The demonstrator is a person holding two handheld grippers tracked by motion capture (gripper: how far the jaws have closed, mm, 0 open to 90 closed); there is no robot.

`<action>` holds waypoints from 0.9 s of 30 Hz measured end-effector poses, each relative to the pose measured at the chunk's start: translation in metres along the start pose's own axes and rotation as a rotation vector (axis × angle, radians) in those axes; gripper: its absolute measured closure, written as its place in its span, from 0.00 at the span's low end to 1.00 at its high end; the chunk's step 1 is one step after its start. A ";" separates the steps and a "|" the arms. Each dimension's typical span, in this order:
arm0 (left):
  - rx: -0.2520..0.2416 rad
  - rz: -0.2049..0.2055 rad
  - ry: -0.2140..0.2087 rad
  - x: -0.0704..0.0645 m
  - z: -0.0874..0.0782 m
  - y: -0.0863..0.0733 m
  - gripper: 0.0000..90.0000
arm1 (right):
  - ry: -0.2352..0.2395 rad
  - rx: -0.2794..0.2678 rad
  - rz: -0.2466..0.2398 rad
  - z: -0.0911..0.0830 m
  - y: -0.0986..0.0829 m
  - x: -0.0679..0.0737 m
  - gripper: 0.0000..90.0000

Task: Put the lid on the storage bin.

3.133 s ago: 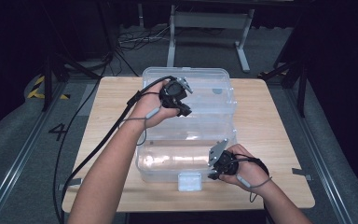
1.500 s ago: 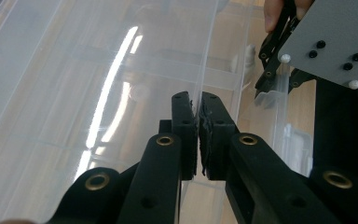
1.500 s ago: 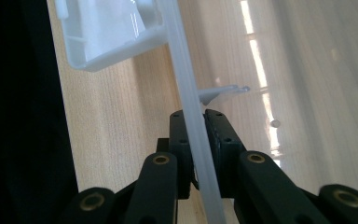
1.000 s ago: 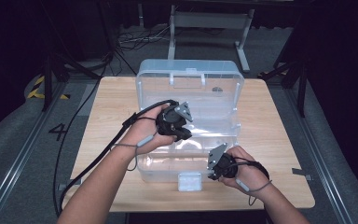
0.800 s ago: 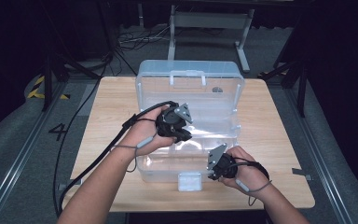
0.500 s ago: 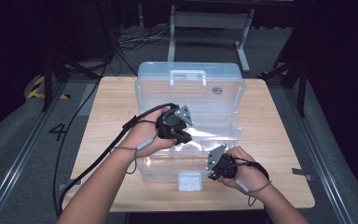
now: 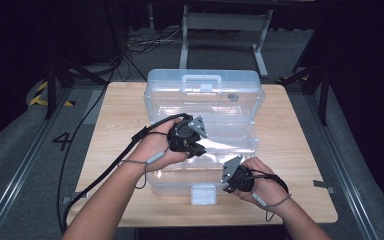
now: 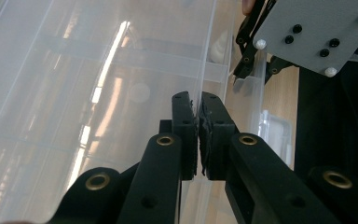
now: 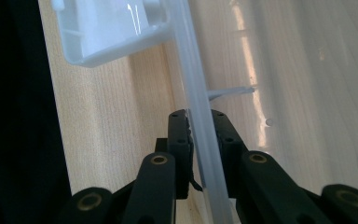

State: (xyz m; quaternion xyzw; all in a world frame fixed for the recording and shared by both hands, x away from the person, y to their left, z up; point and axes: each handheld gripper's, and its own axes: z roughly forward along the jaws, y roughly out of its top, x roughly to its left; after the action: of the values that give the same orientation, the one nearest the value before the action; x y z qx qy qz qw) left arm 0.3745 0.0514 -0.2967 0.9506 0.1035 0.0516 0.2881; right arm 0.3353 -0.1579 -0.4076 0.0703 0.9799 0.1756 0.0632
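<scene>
- The clear plastic box (image 7: 205, 125) sits in the middle of the tabletop (image 7: 110, 130), its lid (image 7: 204, 92) raised and leaning back at the far side, with the carry handle (image 7: 201, 80) on top.
- The left hand-held gripper (image 7: 192, 145) is over the middle of the box; in the left gripper view its jaws are pinched nearly together on a thin clear wall (image 8: 204, 70) inside the box, probably the edge of an inner tray.
- The right hand-held gripper (image 7: 230, 182) is at the box's near rim (image 9: 200, 135), just right of the front latch (image 7: 203, 194); its jaws are narrowed onto that rim, holding it.
- Judged step: the box is open and steadied by the rim while the inner part is gripped for lifting or shifting.
- The next move likely calls for the right grip to keep the box pinned to the tabletop while the left draws the thin wall up evenly, without tilting or slipping off the slick plastic.
</scene>
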 end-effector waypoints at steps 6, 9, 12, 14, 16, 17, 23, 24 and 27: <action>0.000 0.000 -0.003 -0.001 0.001 -0.001 0.95 | -0.011 0.003 -0.014 0.000 0.001 0.001 0.90; -0.001 -0.004 -0.004 -0.001 0.001 -0.001 0.95 | -0.012 0.007 -0.010 0.000 0.001 0.001 0.89; -0.002 -0.003 -0.004 -0.001 0.001 -0.001 0.95 | -0.013 -0.007 -0.009 -0.001 0.001 0.001 0.88; -0.001 -0.003 -0.005 -0.001 0.001 -0.001 0.95 | -0.007 -0.016 -0.001 -0.003 0.001 0.002 0.87; -0.002 -0.005 -0.005 -0.001 0.001 -0.001 0.95 | -0.014 -0.021 0.002 -0.003 0.001 0.002 0.86; -0.002 -0.005 -0.005 -0.001 0.001 -0.001 0.95 | -0.016 -0.025 0.002 -0.004 0.001 0.002 0.86; -0.004 -0.016 -0.009 0.000 0.001 -0.001 0.95 | -0.023 -0.061 0.001 -0.017 0.001 0.003 0.87; -0.005 -0.018 -0.008 0.000 0.001 -0.001 0.95 | -0.026 -0.070 -0.004 -0.020 0.001 0.003 0.87; -0.012 -0.028 -0.006 -0.001 0.001 -0.002 0.95 | -0.036 -0.081 -0.001 -0.026 0.002 0.003 0.87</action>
State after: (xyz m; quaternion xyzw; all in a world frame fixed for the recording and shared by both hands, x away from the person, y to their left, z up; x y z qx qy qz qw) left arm 0.3734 0.0521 -0.2988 0.9475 0.1156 0.0454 0.2947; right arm 0.3283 -0.1645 -0.3827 0.0701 0.9708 0.2136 0.0835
